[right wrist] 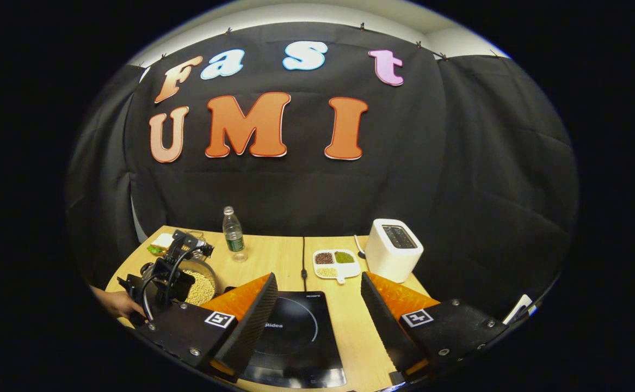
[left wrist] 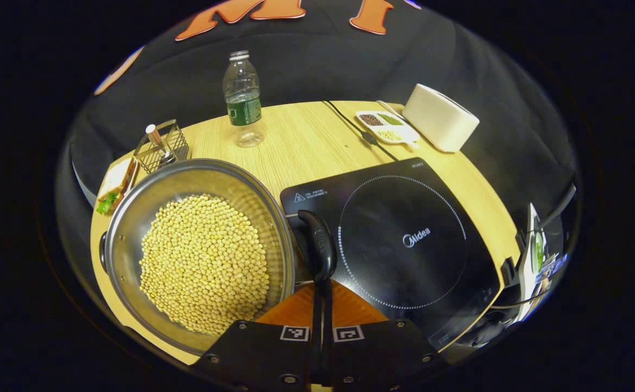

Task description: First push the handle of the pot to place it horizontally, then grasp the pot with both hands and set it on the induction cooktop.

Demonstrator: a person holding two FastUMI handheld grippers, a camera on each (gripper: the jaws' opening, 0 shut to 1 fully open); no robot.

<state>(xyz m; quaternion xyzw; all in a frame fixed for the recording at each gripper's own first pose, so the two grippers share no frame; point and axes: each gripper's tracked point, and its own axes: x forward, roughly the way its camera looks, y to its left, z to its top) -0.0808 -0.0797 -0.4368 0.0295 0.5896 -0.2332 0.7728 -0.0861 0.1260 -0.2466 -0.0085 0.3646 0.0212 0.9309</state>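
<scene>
pinching the pot handle [left wrist: 317, 247], the left claw [left wrist: 321, 310] sits low — right claw [right wrist: 314, 313] gapes wide above the cooktop [right wrist: 295, 343].

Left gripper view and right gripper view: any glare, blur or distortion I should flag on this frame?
Left gripper view: sharp, strong fisheye bending of the table edge, soft glare on the pot rim and induction cooktop. Right gripper view: evenly lit, table things small, the left gripper dark and hard to read against the pot.
</scene>
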